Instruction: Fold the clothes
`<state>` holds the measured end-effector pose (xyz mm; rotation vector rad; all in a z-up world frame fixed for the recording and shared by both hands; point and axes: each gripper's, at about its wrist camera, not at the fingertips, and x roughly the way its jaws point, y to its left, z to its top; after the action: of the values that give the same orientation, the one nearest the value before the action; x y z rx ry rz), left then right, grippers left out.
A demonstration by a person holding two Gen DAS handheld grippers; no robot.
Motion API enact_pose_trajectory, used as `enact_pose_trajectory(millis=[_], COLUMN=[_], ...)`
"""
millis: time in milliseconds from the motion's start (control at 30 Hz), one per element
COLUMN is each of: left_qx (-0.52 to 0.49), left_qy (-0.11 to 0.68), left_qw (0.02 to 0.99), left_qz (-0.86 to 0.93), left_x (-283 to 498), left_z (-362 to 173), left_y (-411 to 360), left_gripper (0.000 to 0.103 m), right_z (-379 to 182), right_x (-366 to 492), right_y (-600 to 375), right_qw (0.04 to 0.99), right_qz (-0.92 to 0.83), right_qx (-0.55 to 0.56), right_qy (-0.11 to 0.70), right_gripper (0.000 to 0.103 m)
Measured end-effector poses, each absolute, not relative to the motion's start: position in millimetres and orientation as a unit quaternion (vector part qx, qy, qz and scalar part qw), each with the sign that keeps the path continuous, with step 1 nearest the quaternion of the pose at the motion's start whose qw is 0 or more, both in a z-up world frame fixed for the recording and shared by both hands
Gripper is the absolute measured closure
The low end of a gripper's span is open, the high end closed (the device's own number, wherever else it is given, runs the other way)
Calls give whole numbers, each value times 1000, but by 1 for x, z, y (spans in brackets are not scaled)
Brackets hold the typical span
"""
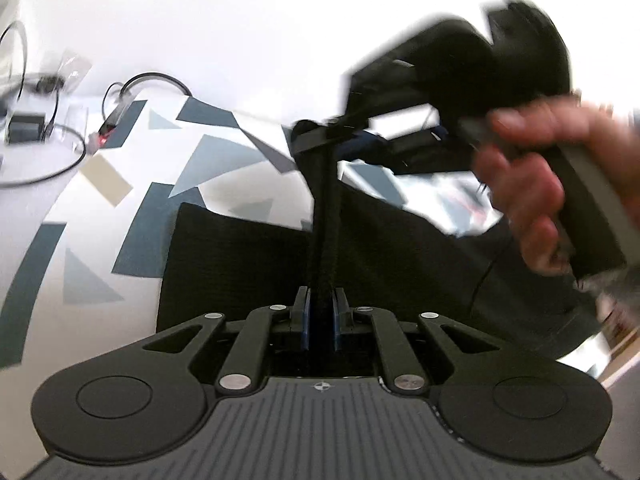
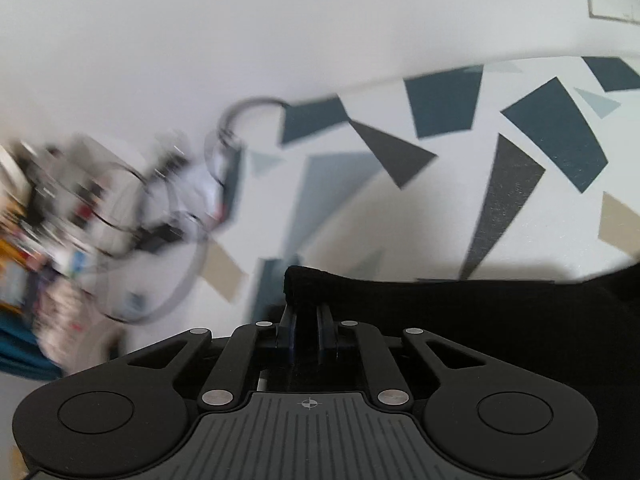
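A black garment lies partly on a white cloth with grey and blue shapes. My left gripper is shut on a raised edge of the garment, which stretches taut up to my right gripper, seen blurred ahead with the person's hand on its handle. In the right wrist view, my right gripper is shut on a black fold of the garment, which trails off to the right above the patterned cloth.
Black cables, a small dark box and clear bags lie at the far left by the white wall. The right wrist view shows blurred clutter and a cable loop at the left.
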<state>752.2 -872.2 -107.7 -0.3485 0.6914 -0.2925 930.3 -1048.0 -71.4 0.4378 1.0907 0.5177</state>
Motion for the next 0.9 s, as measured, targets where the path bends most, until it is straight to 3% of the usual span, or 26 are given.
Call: enact_pose_trajectory(millis=[233,533,600,633,667,733,800,900], left_qx=[-212,-306,-310,-313,-317,-321,-324,-312], left_qy=[319,397,410,408,402,390,383,395], left_qw=[915,865,858,858,859,863,864,861], left_qz=[-125,-11,5,4,0,-11,-32,-74], left_x=[722,726,722,719,716,716,720,733], left_z=[-96,-160,-167,-165,-162,-157,-153,-151], left_y=[-836,-782,-776,-774,-773,-772,-773,-786], left_gripper=[92,94,94,94,93,72,56,55], right_z=[-51,-103,-109,-113,-116,-122,-121,-105], right_x=[920,930,932,933,934,936,935,924], right_y=[-1026,-966,-962,-960,-959,-955,-957,-981], right_qw=[806,817,815,814,812,810,809,810], right_qz=[261,231,235,237,239,243,251,264], right_qx=[221,152,149,148,147,145,154,179], right_qy=[482,505,508,510,511,514,510,493], right_gripper=[94,93,84,72,53,35,35,35])
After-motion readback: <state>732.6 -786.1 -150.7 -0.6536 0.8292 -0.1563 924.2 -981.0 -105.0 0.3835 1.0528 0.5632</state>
